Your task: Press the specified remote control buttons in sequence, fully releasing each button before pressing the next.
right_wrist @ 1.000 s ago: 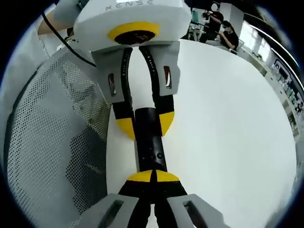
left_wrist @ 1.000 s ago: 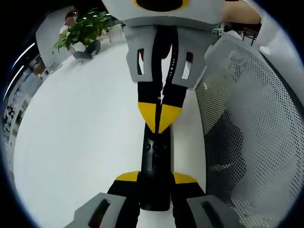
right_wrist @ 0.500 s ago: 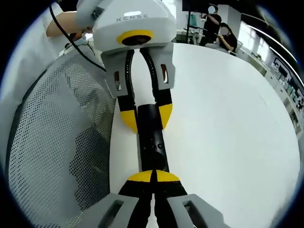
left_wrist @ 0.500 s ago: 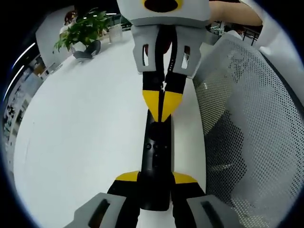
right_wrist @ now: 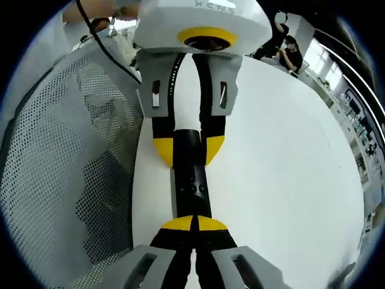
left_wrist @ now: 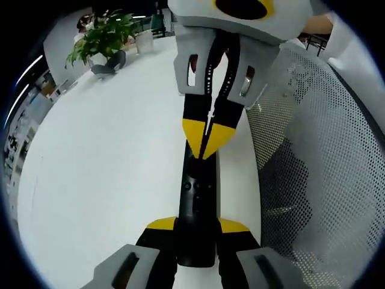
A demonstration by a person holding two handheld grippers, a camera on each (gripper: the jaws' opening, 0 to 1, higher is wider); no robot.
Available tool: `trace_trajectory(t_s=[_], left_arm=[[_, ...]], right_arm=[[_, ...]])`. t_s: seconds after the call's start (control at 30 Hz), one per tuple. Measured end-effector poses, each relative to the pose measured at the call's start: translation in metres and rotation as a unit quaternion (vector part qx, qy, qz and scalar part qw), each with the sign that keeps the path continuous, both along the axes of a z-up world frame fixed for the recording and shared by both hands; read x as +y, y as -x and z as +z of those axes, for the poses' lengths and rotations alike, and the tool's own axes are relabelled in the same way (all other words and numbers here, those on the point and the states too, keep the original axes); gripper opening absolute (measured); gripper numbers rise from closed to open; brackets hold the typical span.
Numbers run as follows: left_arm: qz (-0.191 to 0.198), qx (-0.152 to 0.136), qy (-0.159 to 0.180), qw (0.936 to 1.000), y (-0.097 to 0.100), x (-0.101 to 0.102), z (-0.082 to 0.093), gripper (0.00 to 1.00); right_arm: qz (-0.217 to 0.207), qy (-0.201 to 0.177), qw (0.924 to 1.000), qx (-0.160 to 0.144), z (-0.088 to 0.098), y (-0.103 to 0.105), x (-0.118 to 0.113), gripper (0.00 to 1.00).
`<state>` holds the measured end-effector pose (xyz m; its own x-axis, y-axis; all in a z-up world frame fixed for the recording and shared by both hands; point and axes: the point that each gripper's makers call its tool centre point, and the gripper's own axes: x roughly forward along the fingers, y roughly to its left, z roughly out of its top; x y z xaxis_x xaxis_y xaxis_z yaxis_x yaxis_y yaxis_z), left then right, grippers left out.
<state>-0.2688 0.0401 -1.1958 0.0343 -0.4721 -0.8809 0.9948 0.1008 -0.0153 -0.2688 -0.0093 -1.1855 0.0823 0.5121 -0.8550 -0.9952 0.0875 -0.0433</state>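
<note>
A white table [left_wrist: 102, 156] carried a potted plant [left_wrist: 102, 37] at its far edge, beside a perforated mesh garment [left_wrist: 325, 168].

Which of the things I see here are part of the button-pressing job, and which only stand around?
Part of the job:
- remote control
- left gripper, shut on its end
- right gripper, shut, tips over the remote

Standing around:
- potted plant
- perforated mesh surface
- white table
</note>
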Motion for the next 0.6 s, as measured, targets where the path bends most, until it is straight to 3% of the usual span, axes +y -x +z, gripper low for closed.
trace_trajectory(t_s=[0.17,0.23,0.4,0.6], left_arm=[[0.002,0.0,0.0,1.0,0.0002,0.0,0.0,0.22],[0.001,-0.001,-0.001,1.0,0.0002,-0.0001,0.0,0.22],[0.002,-0.001,0.0,1.0,0.0002,-0.0002,0.0001,0.22],[0.002,-0.002,0.003,1.0,0.0001,-0.0002,0.0001,0.22]], right_arm=[[-0.082,-0.103,0.9908,0.03,0.0035,-0.0029,0.0005,0.0],[-0.079,-0.115,0.9899,0.025,0.0031,-0.002,-0.0004,0.0],[-0.053,-0.1,0.9936,0.008,0.0044,-0.0001,0.0043,0.0],[0.035,-0.025,0.9988,-0.023,0.0011,0.0014,0.0091,0.0]])
